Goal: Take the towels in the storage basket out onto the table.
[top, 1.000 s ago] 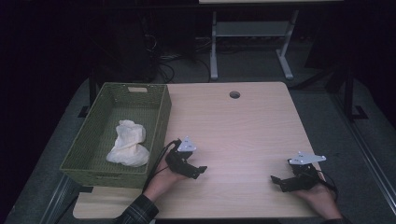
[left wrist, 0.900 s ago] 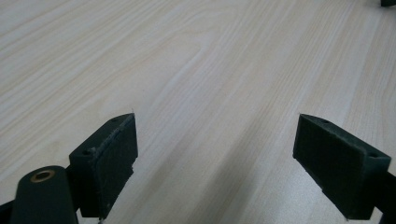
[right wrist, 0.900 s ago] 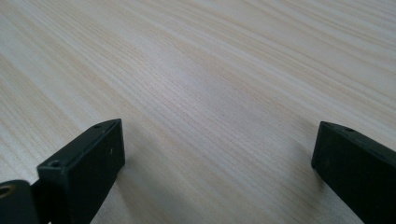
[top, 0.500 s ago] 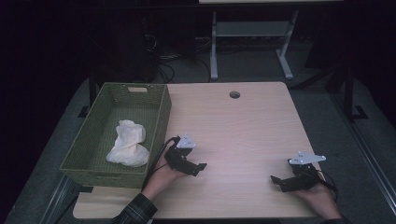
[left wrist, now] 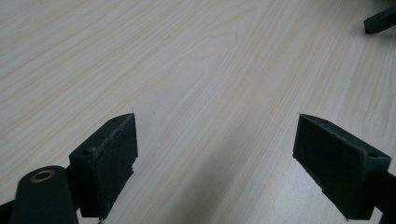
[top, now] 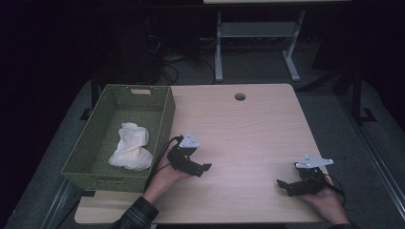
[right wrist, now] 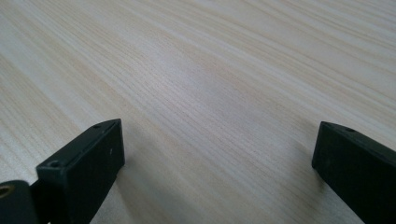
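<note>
The white cloth (top: 130,148) lies in the green basket (top: 165,119), just to the left of the left gripper (top: 203,168). That gripper is nearer. The right gripper (top: 282,185) is far off. Both are wide open and hold nothing.

a pale wood counter (top: 248,129) has a small round hole (top: 240,97) near its far edge. a green woven basket (top: 162,121) sits on its left side, a crumpled white cloth (top: 130,148) lying inside. behind the counter, a grey metal frame (top: 255,33) stands on the dark floor (top: 334,109).
</note>
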Demonstrator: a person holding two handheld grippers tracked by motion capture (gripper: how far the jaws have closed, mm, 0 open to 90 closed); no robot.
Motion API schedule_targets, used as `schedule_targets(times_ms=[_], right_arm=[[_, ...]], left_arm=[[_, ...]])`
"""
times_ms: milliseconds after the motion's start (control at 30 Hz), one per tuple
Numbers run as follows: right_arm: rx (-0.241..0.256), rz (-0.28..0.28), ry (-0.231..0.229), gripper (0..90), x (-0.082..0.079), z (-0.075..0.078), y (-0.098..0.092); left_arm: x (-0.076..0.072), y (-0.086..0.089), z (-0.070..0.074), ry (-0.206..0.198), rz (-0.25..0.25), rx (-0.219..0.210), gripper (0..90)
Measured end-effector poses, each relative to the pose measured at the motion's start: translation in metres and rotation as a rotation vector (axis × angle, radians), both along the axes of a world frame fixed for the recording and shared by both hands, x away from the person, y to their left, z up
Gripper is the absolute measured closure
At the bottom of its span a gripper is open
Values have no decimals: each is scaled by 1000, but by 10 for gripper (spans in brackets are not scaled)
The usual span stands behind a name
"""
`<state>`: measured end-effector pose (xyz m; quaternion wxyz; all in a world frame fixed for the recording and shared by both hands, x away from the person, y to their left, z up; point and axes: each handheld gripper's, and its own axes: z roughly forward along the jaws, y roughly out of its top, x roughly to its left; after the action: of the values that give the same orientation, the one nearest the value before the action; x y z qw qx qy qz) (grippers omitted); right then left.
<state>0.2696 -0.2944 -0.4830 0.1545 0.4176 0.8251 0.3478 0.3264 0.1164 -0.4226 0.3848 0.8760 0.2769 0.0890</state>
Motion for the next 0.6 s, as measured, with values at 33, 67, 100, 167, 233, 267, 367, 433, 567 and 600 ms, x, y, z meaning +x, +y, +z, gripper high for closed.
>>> schedule_targets(times_ms=[33,67,100,167,233,267,367,433,567,600], right_arm=[[0,0,0,20,0,0,0],[0,0,0,20,0,0,0],[0,0,0,20,0,0,0],[0,0,0,20,0,0,0],[0,0,0,20,0,0,0],[0,0,0,20,0,0,0],[0,0,0,20,0,0,0],[0,0,0,20,0,0,0],[0,0,0,20,0,0,0],[0,0,0,20,0,0,0]], left_arm=[[0,0,0,0,0,0,131],[0,0,1,2,-3,0,131],[0,0,2,2,-2,-2,131],[1,0,4,14,0,0,131],[1,0,5,16,-2,5,131],[1,0,5,16,-2,5,131],[2,0,8,20,-1,2,131],[3,0,12,22,-2,16,131],[4,0,16,17,-5,12,131],[4,-1,18,15,-7,14,130]])
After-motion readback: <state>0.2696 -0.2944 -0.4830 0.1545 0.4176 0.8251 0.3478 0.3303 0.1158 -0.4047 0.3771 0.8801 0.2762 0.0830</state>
